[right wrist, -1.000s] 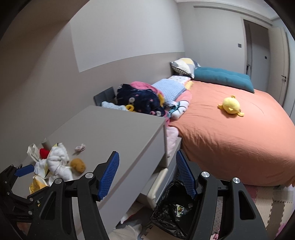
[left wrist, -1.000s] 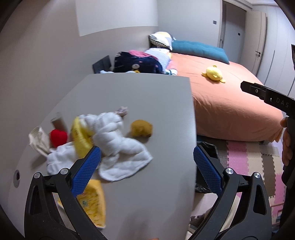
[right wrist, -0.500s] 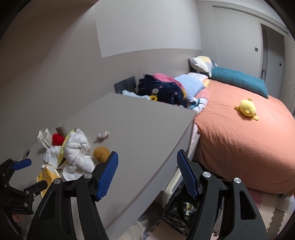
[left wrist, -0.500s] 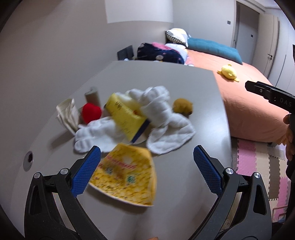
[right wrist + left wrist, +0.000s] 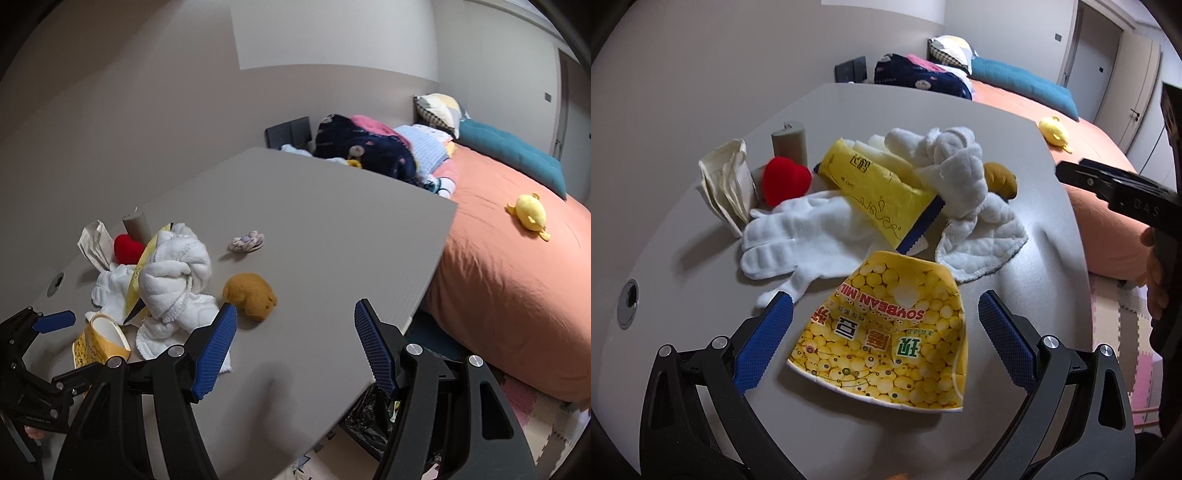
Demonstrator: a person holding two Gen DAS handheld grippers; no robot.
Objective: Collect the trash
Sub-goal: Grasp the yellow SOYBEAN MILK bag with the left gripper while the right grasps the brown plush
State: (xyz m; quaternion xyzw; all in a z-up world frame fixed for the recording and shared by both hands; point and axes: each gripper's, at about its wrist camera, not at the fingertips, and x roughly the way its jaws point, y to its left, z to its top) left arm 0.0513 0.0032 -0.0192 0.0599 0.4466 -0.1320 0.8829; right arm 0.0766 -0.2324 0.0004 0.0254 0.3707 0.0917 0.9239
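Grey bench [image 5: 960,122], rounded corners, one cable hole [image 5: 628,303] near its left edge. Trash on it, clustered at the near left: yellow soybean-milk paper cup [image 5: 886,339], flattened and lying on its side, mouth toward the camera in the left wrist view; yellow snack packet [image 5: 875,192] with a blue serrated edge, leaning over the cloths; crumpled cream paper wrapper [image 5: 726,188] at the far left; grey cardboard tube [image 5: 789,142] standing upright behind the wrapper. Other items in the same cluster: white glove [image 5: 790,240] spread flat, touching the cup's base; white quilted cloth [image 5: 964,192] bunched up, its flat part reaching the cup; red heart-shaped plush [image 5: 785,180] between tube and glove; small brown plush toy [image 5: 250,295] just beside the cloth; a pale scrunchie [image 5: 246,242] lying apart, further along the bench. Left gripper [image 5: 884,341]: blue-padded fingers [image 5: 764,341] spread wide, one on either side of the cup, not touching it. Right gripper [image 5: 295,345]: fingers [image 5: 214,347] spread, nothing between them but bare bench top, the brown toy just beyond the left pad. Black trash bag [image 5: 364,424] on the floor below the bench's right edge, partly hidden by the gripper. Beyond: bed [image 5: 517,280] with orange cover, yellow plush duck [image 5: 530,216] on it, teal cushion [image 5: 513,157], heap of folded clothes [image 5: 365,147] at the head. Foam play mat [image 5: 1123,325] on the floor.
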